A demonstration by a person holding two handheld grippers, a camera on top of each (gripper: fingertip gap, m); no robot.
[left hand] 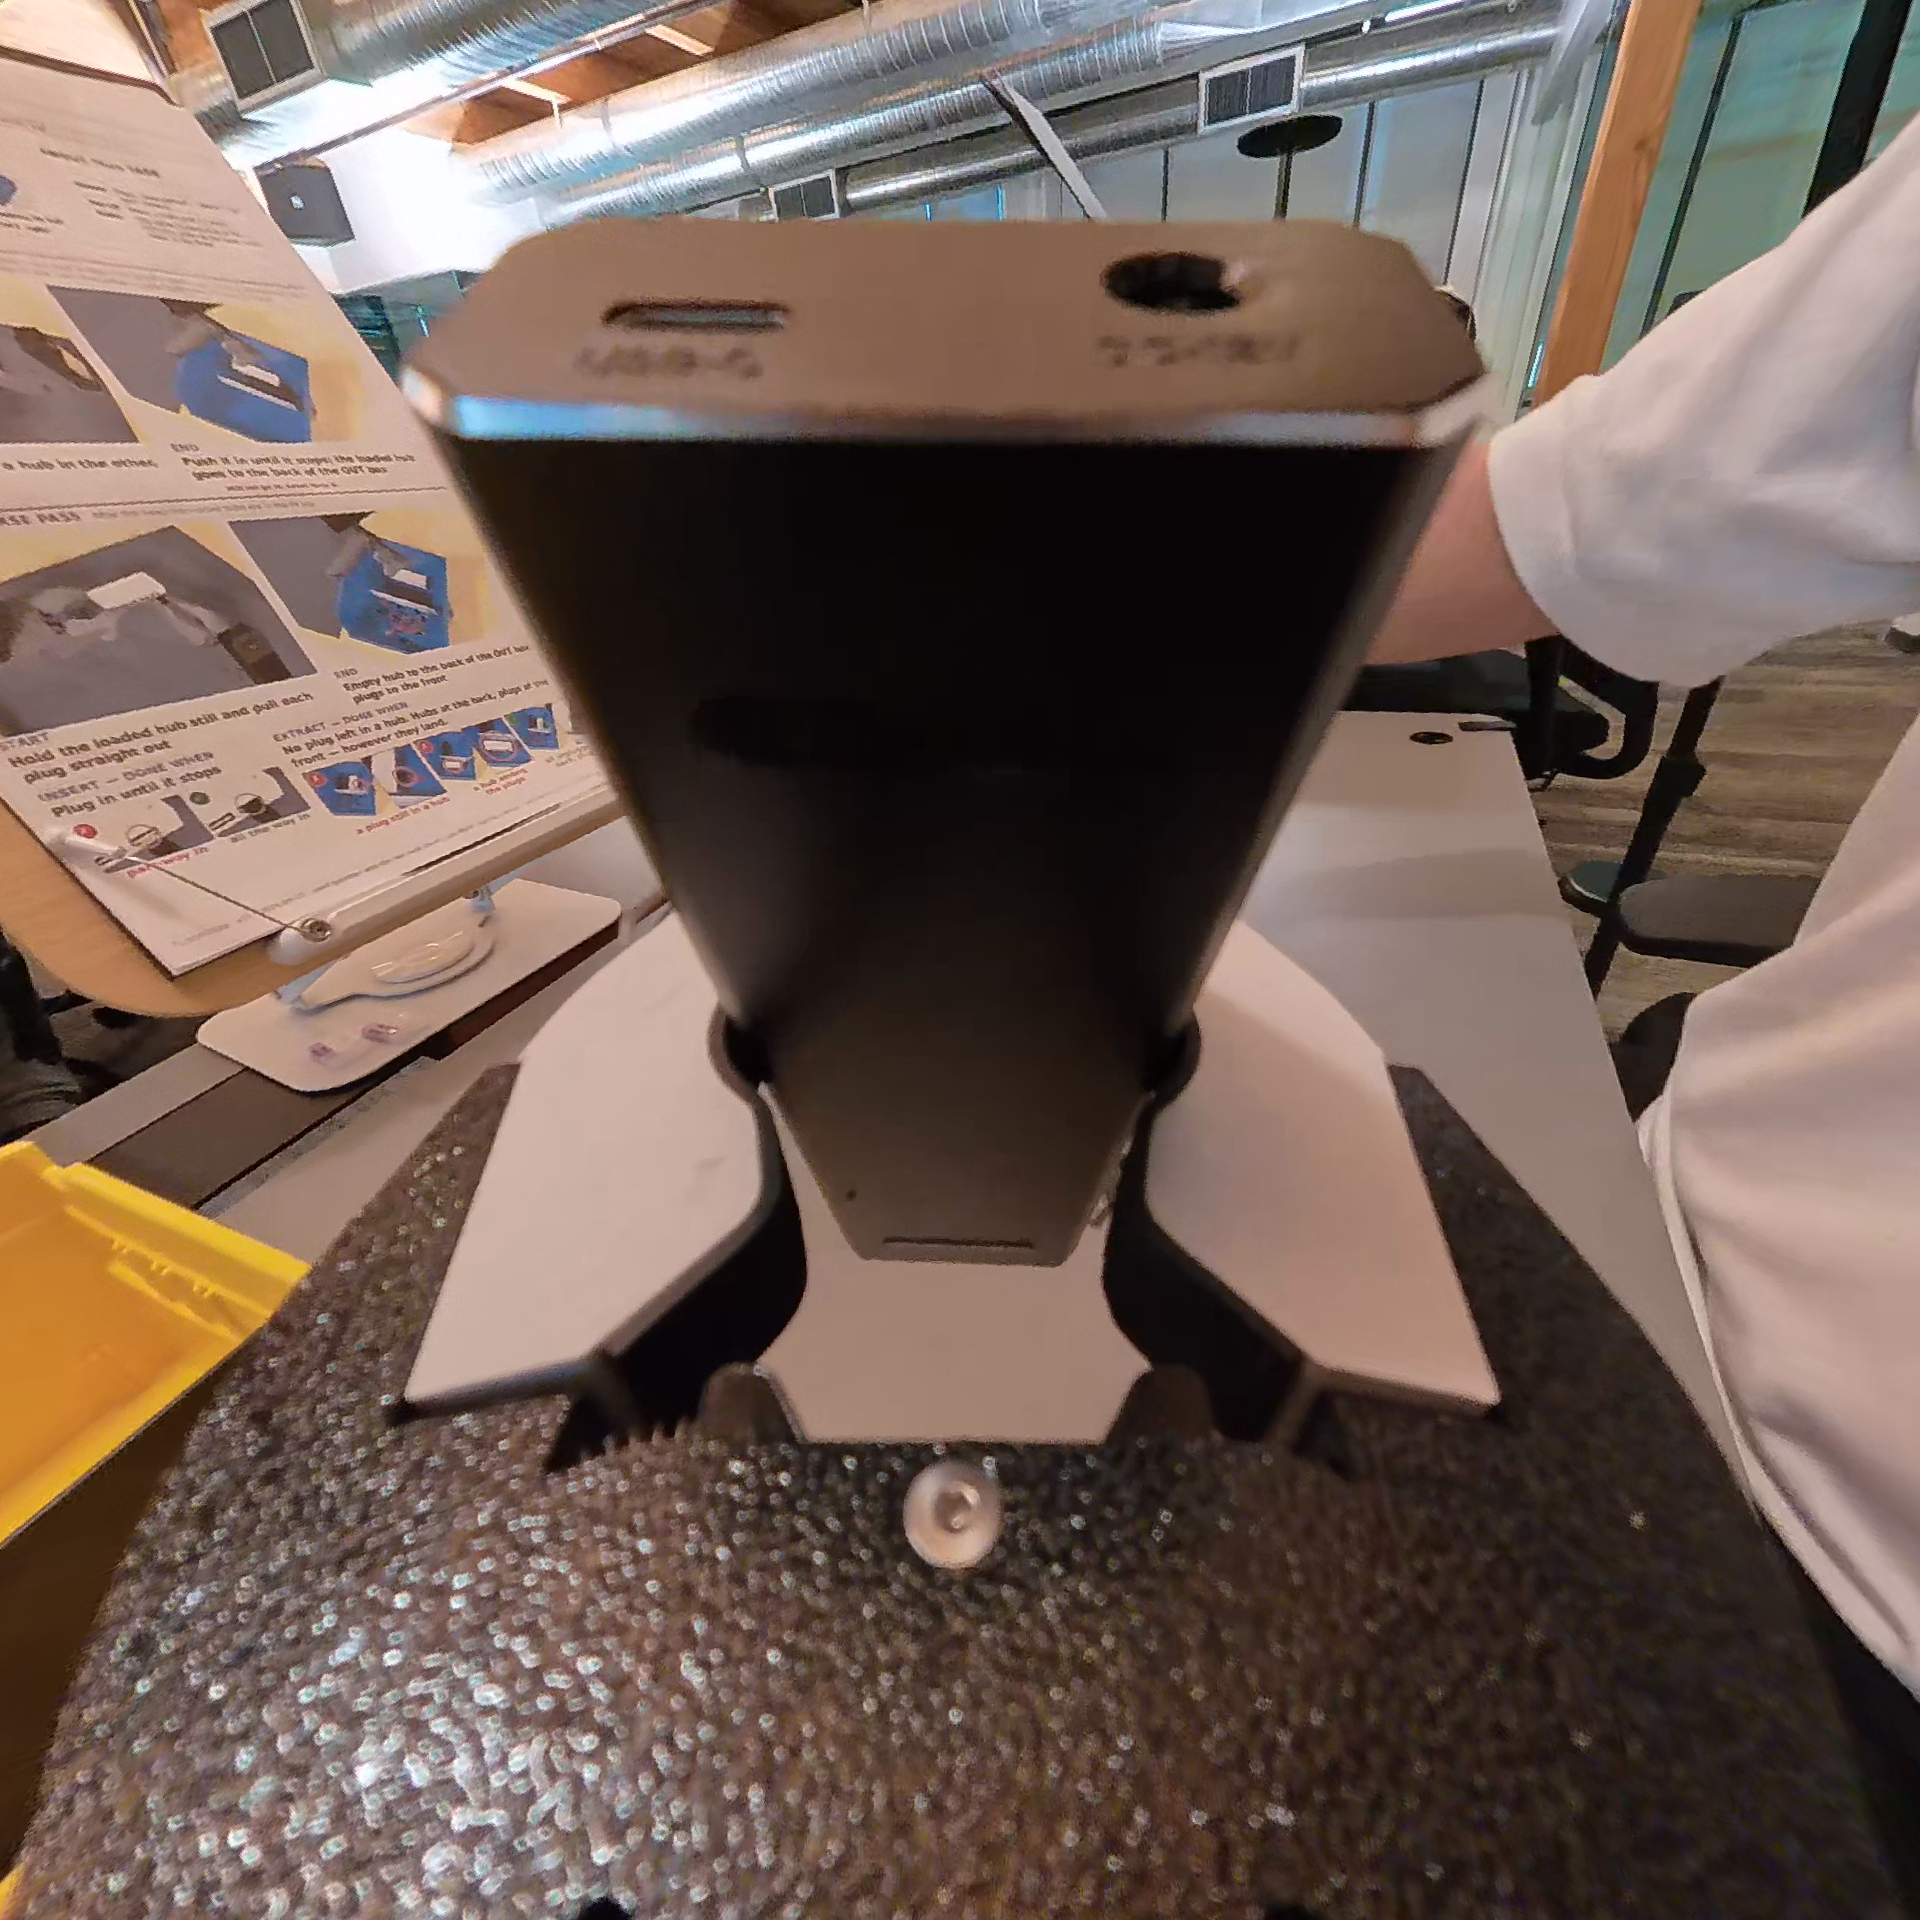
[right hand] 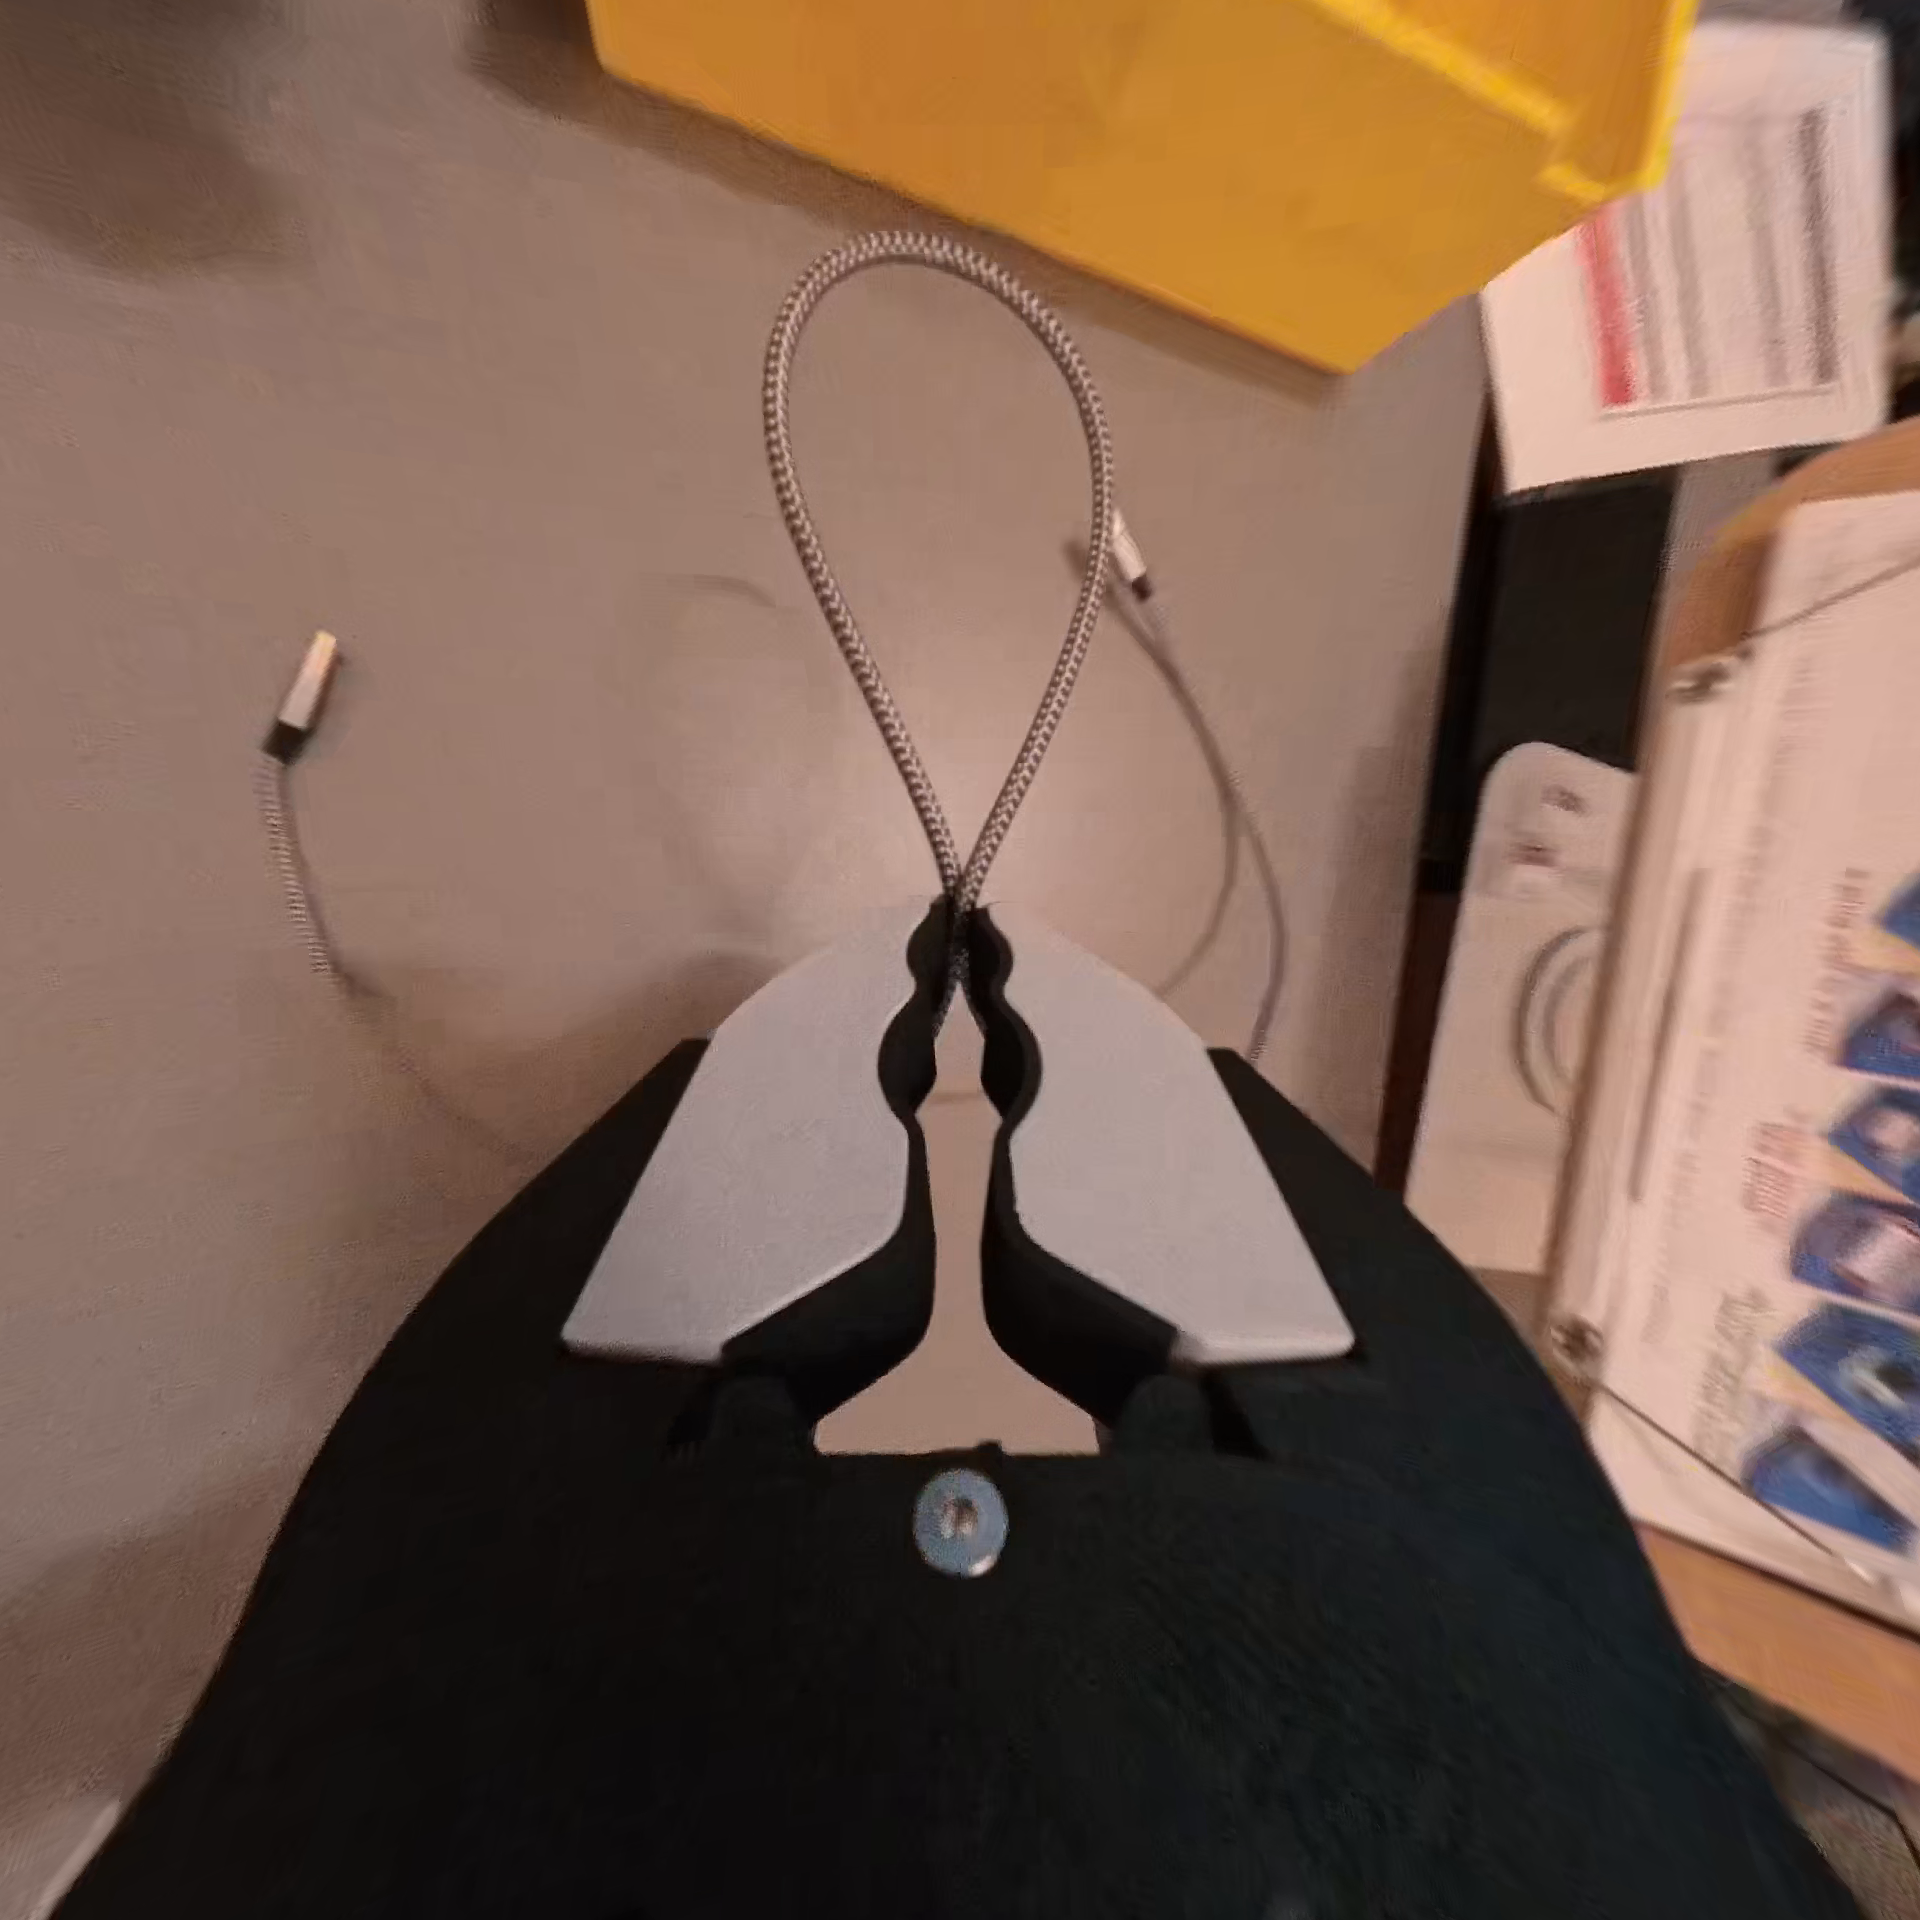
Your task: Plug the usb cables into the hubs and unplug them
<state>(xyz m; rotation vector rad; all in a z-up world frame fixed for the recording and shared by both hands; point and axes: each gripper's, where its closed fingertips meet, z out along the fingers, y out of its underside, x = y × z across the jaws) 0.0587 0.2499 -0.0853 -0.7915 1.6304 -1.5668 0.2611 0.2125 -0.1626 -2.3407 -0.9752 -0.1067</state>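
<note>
In the left wrist view my left gripper [left hand: 951, 1049] is shut on a black USB hub [left hand: 935, 644] and holds it upright in the air. The hub's end face with a slot port and a round socket points away from me. In the right wrist view my right gripper [right hand: 961, 925] is shut on a grey braided USB cable [right hand: 935, 436], pinched where its two strands cross. A loop of cable stands beyond the fingertips. One metal plug [right hand: 307, 691] lies on the table at the left. The other plug [right hand: 1132, 556] lies at the right.
A yellow bin [right hand: 1143, 135] stands beyond the cable and also shows in the left wrist view [left hand: 94, 1320]. An instruction sheet on a wooden stand [left hand: 208, 582] is at the left, seen too at the right [right hand: 1766, 1039]. A person's white sleeve [left hand: 1714, 436] is at the right. The gap from one gripper's tips to the other's is roughly 25 centimeters.
</note>
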